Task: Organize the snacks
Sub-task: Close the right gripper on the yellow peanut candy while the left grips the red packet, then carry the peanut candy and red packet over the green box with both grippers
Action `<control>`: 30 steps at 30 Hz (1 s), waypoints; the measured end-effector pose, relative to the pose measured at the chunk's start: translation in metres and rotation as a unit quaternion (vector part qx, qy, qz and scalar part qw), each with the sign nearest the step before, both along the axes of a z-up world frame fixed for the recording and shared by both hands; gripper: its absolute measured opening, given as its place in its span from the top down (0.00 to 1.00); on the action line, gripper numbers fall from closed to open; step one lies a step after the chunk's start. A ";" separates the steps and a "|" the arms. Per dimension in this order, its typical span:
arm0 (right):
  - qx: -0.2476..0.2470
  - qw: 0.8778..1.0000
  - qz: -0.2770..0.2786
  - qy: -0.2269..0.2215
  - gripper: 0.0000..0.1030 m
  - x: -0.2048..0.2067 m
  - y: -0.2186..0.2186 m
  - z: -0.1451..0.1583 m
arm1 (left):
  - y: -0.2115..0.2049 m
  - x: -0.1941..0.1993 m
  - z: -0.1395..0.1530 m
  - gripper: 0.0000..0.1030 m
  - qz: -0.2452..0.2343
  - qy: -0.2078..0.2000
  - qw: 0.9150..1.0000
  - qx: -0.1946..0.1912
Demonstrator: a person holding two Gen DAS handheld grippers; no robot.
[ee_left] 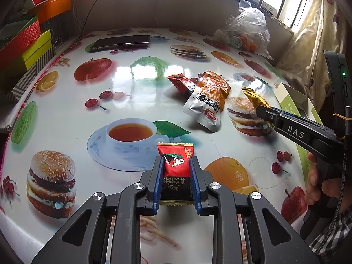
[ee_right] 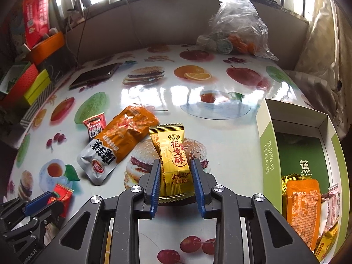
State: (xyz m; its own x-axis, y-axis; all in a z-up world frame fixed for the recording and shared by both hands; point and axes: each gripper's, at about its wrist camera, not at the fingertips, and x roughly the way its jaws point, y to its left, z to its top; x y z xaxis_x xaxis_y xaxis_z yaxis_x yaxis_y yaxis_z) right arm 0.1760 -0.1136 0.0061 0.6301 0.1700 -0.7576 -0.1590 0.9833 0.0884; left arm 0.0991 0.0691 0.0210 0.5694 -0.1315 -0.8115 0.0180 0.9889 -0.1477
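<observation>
Snacks lay on the desk (ee_left: 92,101) in the left wrist view: a red-and-black packet (ee_left: 176,171) sat clamped in the left tongs (ee_left: 176,165) at lower centre, its near end hidden behind the arms. An orange-and-silver pouch (ee_left: 208,100) overlapped a small red packet (ee_left: 181,82) right of centre. In the right wrist view, the right tongs (ee_right: 176,171) pinched a gold packet (ee_right: 173,162); the green box (ee_right: 267,151) at right was cut off, with its packets partly showing.

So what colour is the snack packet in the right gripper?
Golden yellow with red lettering, held in the right gripper; clearest in the right wrist view.
</observation>
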 end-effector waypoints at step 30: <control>0.037 0.997 -0.048 -0.053 0.75 -0.081 -0.060 0.058 | -0.071 -0.013 0.063 0.76 -0.087 -0.060 0.994 -0.009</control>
State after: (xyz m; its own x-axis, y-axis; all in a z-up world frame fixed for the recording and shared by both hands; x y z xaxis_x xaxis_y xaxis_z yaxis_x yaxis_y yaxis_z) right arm 0.0951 -0.1740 0.0636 0.7221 0.1581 -0.6735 -0.0776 0.9859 0.1482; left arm 0.0859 -0.0015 0.0840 0.6296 -0.2502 -0.7355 0.2077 0.9665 -0.1509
